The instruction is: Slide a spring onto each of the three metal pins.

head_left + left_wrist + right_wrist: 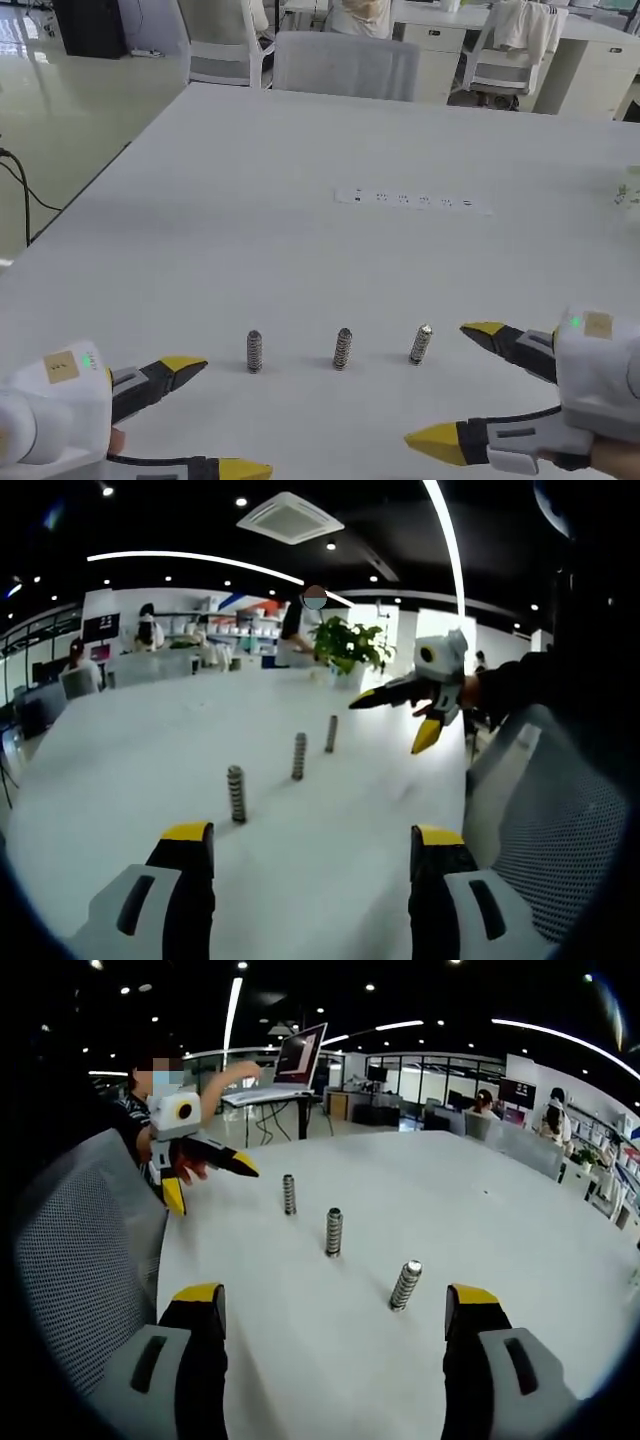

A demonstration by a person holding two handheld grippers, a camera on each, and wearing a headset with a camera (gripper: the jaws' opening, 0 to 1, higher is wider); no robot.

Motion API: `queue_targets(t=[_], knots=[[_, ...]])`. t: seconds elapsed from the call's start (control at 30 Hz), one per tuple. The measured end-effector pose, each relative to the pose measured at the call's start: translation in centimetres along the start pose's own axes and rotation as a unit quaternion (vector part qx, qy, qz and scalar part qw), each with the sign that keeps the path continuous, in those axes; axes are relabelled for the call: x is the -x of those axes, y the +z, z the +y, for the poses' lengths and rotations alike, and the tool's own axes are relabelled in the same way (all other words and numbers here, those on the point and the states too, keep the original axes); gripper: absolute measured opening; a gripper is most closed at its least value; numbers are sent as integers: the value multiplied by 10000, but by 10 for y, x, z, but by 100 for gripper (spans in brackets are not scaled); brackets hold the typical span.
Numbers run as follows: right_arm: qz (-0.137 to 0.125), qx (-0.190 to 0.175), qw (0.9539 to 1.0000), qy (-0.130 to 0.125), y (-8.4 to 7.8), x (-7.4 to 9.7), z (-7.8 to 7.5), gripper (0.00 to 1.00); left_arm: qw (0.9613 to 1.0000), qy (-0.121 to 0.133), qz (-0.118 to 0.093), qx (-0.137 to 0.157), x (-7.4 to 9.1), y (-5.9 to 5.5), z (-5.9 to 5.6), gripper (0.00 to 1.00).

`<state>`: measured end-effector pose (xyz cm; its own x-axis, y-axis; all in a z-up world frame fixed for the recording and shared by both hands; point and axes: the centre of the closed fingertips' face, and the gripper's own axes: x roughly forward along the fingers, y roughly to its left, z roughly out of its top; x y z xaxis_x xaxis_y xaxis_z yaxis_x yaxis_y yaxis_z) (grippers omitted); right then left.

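1. We find three pins standing in a row on the white table (330, 150): the left pin (254, 351), the middle pin (343, 348) and the right pin (421, 344). Each one wears a spring (237, 793) along its length.
2. We read the left and middle pins as upright. The right pin leans slightly (its bright metal tip shows above the coil).
3. We locate the left gripper (215, 417) at the near left of the head view. Its jaws are spread wide with nothing between them. The left pin stands just beyond its farther yellow tip and clear of it.
4. We locate the right gripper (455, 383) at the near right, with its jaws likewise spread wide and empty. The right pin stands just to the left of its farther tip, near it but not touching.
5. In the left gripper view, we see the row run away ahead of the jaws with the left pin nearest. The right gripper hangs above the table past the far end of the row.
6. In the right gripper view, we see the right pin nearest, just ahead of the gap between the jaws. The left gripper hangs past the farthest pin.
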<state>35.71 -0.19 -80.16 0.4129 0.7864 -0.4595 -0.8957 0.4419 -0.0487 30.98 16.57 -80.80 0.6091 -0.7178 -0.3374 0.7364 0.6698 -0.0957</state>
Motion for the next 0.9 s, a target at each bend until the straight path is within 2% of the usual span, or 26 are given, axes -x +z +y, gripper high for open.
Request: queue_targets(t=[0.07, 0.23, 0.37, 0.9], knots=[[-77, 5, 10000, 13, 0, 0, -1, 91, 10000, 8, -22, 14, 0, 0, 0, 76], [-42, -109, 9999, -2, -8, -1, -4, 93, 9999, 31, -69, 69, 0, 0, 2, 77], [-265, -201, 9994, -25, -4, 0, -5, 95, 9998, 50, -121, 136, 0, -2, 3, 78], [-303, -402, 9987, -23, -9, -1, -4, 97, 9993, 93, -249, 270, -3, -3, 3, 78]])
